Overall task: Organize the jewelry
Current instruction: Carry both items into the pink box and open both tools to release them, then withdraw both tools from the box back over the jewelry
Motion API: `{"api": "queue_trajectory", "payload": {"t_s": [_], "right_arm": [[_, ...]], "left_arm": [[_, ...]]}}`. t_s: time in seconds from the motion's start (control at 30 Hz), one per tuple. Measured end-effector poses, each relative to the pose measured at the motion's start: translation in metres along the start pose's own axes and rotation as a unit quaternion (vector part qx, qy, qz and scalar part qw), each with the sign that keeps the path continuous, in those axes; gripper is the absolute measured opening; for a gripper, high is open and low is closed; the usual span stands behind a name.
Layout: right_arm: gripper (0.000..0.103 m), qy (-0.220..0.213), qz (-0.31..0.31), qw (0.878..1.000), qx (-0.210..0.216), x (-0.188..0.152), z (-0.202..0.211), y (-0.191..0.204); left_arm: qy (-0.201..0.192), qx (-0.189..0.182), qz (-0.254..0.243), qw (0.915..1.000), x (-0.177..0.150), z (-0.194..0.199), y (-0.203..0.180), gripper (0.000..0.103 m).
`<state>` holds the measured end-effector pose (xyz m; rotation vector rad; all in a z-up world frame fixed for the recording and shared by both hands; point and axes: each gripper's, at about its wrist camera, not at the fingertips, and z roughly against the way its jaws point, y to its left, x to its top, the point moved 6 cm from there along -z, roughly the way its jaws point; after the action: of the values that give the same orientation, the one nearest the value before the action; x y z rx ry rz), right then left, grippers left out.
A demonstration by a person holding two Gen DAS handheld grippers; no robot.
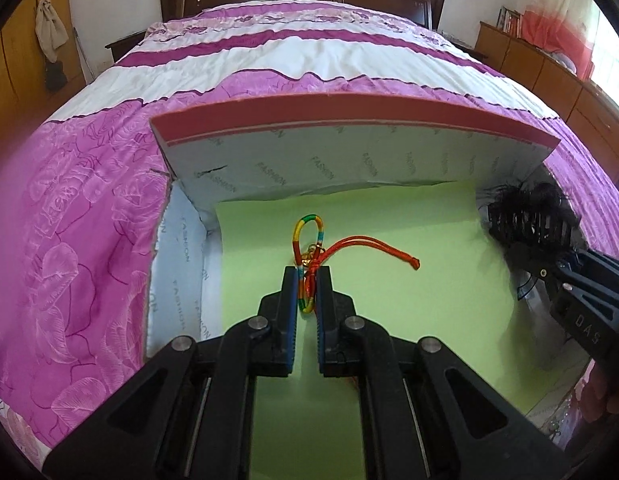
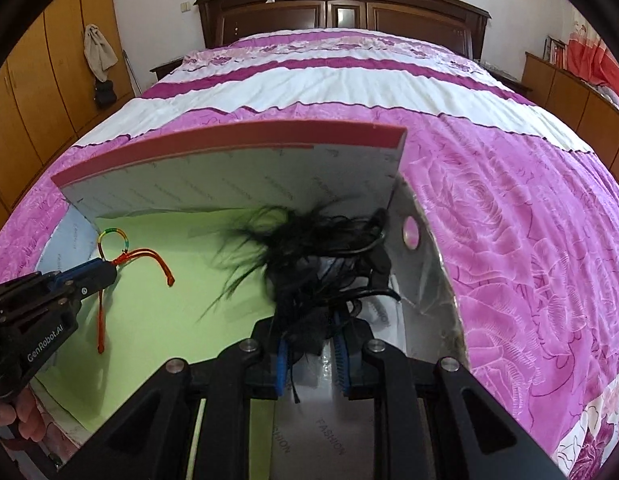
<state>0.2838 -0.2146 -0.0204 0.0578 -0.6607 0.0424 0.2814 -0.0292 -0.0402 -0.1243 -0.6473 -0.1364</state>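
A multicoloured woven bracelet (image 1: 309, 236) with red cords lies on the green lining (image 1: 389, 304) of an open box (image 1: 349, 120) on the bed. My left gripper (image 1: 307, 284) is shut on the bracelet near its knot; it also shows in the right wrist view (image 2: 105, 270). My right gripper (image 2: 309, 340) is shut on a black feathered hair clip (image 2: 309, 248) and holds it at the box's right side. The clip shows in the left wrist view (image 1: 529, 216) with the right gripper (image 1: 557, 258) behind it.
The box has a red-edged lid (image 2: 229, 148) standing up at the back and grey "FASHION" printed walls (image 1: 177, 272). It rests on a pink and white bedspread (image 2: 529, 240). A dark headboard (image 2: 341, 12) and wooden cabinets (image 2: 41, 92) ring the room.
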Motion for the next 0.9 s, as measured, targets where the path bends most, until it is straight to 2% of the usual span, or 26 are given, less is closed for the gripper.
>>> {"api": "queue_trajectory", "payload": {"t_s": [0.1, 0.2, 0.27, 0.3, 0.37, 0.47, 0.9], "right_arm": [[0.029, 0.005, -0.01, 1.0, 0.011, 0.001, 0.002, 0.0], [0.04, 0.002, -0.014, 1.0, 0.026, 0.002, 0.008, 0.003], [0.047, -0.007, -0.011, 0.999, 0.036, 0.003, 0.017, 0.006], [0.052, -0.012, -0.009, 0.999, 0.037, 0.003, 0.022, 0.008], [0.056, -0.026, -0.006, 0.999, 0.036, 0.004, 0.033, 0.01], [0.057, -0.037, -0.01, 0.998, 0.043, 0.004, 0.047, 0.01], [0.059, -0.089, -0.041, 0.992, 0.076, -0.006, 0.115, 0.003]], "left_arm": [[0.007, 0.002, -0.009, 0.9999, 0.0, -0.001, -0.003, 0.004], [0.01, 0.005, -0.021, 0.9997, 0.0, 0.002, -0.007, 0.013], [0.004, 0.005, -0.022, 0.9997, 0.0, 0.008, -0.009, 0.026], [0.0, 0.005, -0.022, 0.9997, 0.001, 0.011, -0.01, 0.029], [-0.01, 0.004, -0.023, 0.9997, 0.001, 0.02, -0.013, 0.038], [-0.024, -0.001, -0.025, 0.9994, 0.003, 0.034, -0.016, 0.042], [-0.064, -0.02, -0.017, 0.9976, -0.005, 0.096, -0.023, 0.044]]}}
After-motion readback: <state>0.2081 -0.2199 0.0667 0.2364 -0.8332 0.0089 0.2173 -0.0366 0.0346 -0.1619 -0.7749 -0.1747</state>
